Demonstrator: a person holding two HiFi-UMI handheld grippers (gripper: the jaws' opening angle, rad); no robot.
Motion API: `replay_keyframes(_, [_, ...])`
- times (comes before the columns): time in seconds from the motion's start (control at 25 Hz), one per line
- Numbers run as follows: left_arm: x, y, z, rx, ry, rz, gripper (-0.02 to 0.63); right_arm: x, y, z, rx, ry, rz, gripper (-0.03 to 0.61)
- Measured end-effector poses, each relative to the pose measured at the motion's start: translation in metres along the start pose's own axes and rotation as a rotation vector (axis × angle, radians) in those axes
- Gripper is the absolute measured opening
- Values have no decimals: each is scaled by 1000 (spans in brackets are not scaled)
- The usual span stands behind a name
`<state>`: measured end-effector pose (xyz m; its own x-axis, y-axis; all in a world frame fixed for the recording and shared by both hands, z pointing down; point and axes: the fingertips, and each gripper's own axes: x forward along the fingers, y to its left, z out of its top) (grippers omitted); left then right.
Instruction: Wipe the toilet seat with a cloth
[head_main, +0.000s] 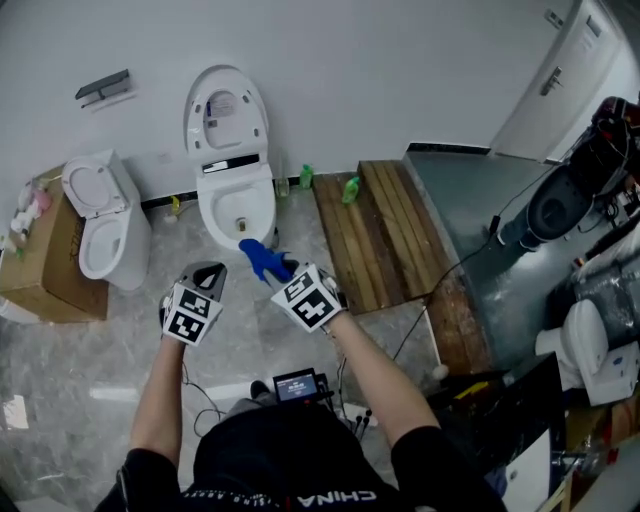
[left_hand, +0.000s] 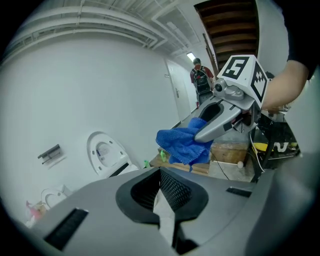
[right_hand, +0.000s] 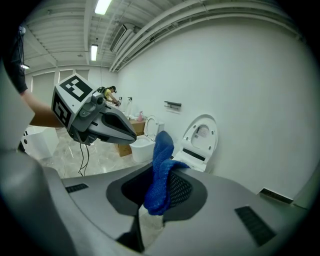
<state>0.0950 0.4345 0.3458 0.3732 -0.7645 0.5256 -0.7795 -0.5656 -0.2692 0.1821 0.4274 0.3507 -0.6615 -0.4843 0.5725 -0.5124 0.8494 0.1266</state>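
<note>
Grey marble floor underfoot, plain white wall behind. Clamped fluffy blue microfibre cloth between jaws of right gripper; held it near the front of the white ceramic toilet, not touching, lid tipped up against wall. Carried left gripper just alongside, jaws pressed together on nothing. Farther left, second white toilet set beside brown cardboard box; to the right, slatted wooden platform with green bottle at its far end
</note>
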Motion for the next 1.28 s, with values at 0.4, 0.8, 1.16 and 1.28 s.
replay_keyframes(0.4, [19, 75, -27, -31, -13, -50, 11, 66, -8, 30, 28, 35, -22, 69])
replay_keyframes(0.8, [52, 110, -34, -37, -16, -83, 11, 107, -32, 40, 40, 70, -17, 69])
replay_keyframes(1.16, [114, 157, -38, -63, 44, -56, 11, 171, -92, 52, 37, 66, 50, 69])
replay_keyframes(1.28, [138, 183, -24, -73, 58, -39, 11, 193, -121, 68, 37, 55, 80, 69])
